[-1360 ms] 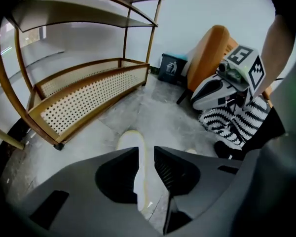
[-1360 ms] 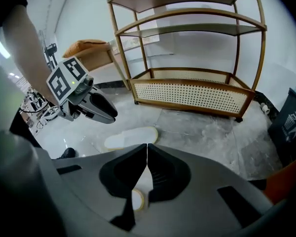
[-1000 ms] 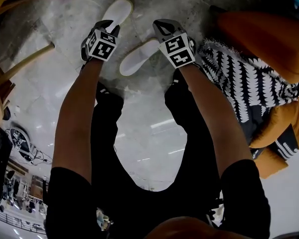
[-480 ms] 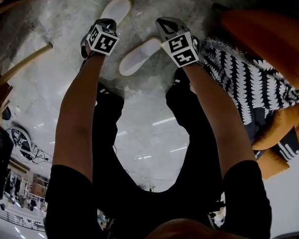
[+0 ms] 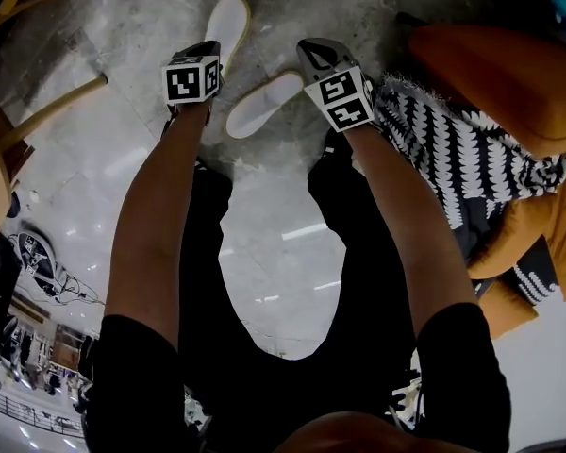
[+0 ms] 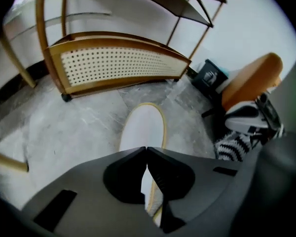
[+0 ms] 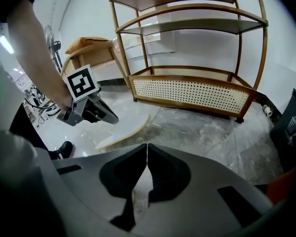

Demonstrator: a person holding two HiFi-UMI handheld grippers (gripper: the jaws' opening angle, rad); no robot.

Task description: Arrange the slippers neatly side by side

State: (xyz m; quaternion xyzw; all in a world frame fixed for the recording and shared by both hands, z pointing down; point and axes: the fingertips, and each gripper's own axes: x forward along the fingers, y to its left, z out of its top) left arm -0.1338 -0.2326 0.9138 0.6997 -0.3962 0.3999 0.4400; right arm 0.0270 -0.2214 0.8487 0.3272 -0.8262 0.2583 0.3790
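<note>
While a cane-fronted wooden rack (image 6: 118,63) stands beyond the left hand-held gripper (image 6: 146,149) and an orange chair (image 5: 491,74) with a zigzag throw (image 5: 462,149) crowds the right hand-held gripper (image 7: 147,146), both forearms reach steeply down. The left jaws, just closing, pinch a white, yellow-rimmed slipper (image 6: 143,125) stretching ahead. The right jaws are closed on the second slipper (image 5: 262,107) by its rim, between both tools, over grey floor (image 5: 264,206).

We count two slippers: far slipper (image 5: 228,17), near slipper (image 5: 264,105). Two grippers: left gripper (image 5: 205,49), right gripper (image 5: 312,52). One wooden shelf rack (image 7: 187,90). One orange chair (image 5: 491,74). One black-and-white patterned throw (image 5: 462,149).
</note>
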